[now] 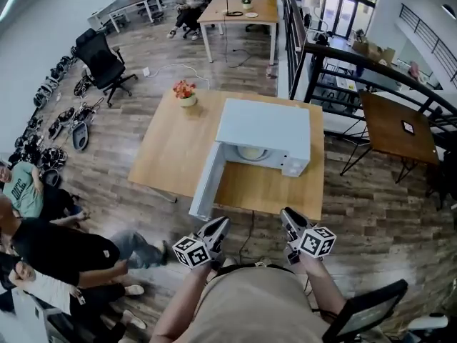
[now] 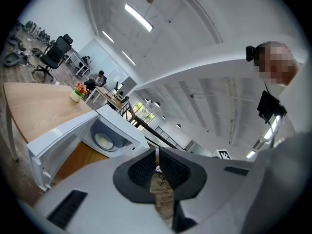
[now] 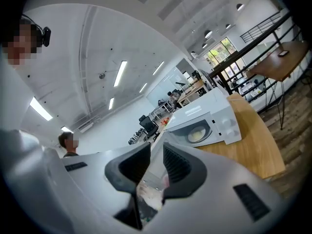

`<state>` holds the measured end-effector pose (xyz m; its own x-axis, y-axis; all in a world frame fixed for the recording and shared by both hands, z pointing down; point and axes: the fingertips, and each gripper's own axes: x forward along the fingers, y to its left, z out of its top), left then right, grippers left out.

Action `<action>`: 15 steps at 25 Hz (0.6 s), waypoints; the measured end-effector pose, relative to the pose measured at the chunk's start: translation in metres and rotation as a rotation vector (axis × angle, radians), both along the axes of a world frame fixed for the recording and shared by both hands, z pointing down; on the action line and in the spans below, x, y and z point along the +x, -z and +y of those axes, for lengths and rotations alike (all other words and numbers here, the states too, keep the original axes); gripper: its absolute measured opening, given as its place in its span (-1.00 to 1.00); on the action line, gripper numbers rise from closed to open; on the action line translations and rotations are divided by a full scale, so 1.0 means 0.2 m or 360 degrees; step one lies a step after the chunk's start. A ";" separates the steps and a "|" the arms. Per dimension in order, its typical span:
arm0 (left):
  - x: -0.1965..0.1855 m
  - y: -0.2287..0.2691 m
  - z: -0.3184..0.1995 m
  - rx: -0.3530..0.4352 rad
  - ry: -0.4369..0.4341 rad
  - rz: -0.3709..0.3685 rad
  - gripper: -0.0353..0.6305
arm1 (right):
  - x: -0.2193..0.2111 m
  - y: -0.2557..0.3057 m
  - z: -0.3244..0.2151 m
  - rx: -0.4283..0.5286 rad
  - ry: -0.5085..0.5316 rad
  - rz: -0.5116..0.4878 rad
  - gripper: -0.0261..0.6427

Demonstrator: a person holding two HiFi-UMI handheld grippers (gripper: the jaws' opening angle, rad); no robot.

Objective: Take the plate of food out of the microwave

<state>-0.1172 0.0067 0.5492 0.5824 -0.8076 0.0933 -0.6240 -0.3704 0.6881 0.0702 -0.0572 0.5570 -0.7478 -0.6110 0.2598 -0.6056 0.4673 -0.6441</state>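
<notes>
Two grippers, both empty, both hanging low at our waist, well short of the table (image 1: 168,145). Left gripper (image 1: 218,224) has its jaws pretty much together with nothing in them. Right gripper (image 1: 288,214) shows a thin gap between its pads, and only the room shows through it.

Straight ahead of both sits the microwave (image 1: 265,128), with its door (image 1: 207,182) swung wide open on the left gripper's side. The plate of food (image 1: 253,153) is still inside the cavity, so no pickup has started.

What we'd worry about:
- That door juts out toward us, right in the left gripper's lane. Reach in carelessly and we'd probably clip it.
- Neither set of jaws looks wide enough for a rim, so they'd need to spread first.
- A one-sided pinch could let the plate tip and dump the food, or catch the cavity's lip on the way out.

Containers: the microwave holds only the plate, and the plate carries something pale yellow that we can't identify. Further off, at the far corner, there's a small pot of flowers (image 1: 185,93).
</notes>
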 end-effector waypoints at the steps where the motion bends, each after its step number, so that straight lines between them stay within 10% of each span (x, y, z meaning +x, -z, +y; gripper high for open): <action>1: 0.01 0.00 0.01 -0.0003 0.0025 -0.0007 -0.88 | 0.01 -0.01 -0.01 -0.0008 0.0015 -0.0001 -0.72; 15: 0.20 -0.10 0.22 -0.0105 0.0315 -0.0072 -0.88 | 0.22 -0.21 0.07 -0.0147 0.0225 -0.0052 -0.72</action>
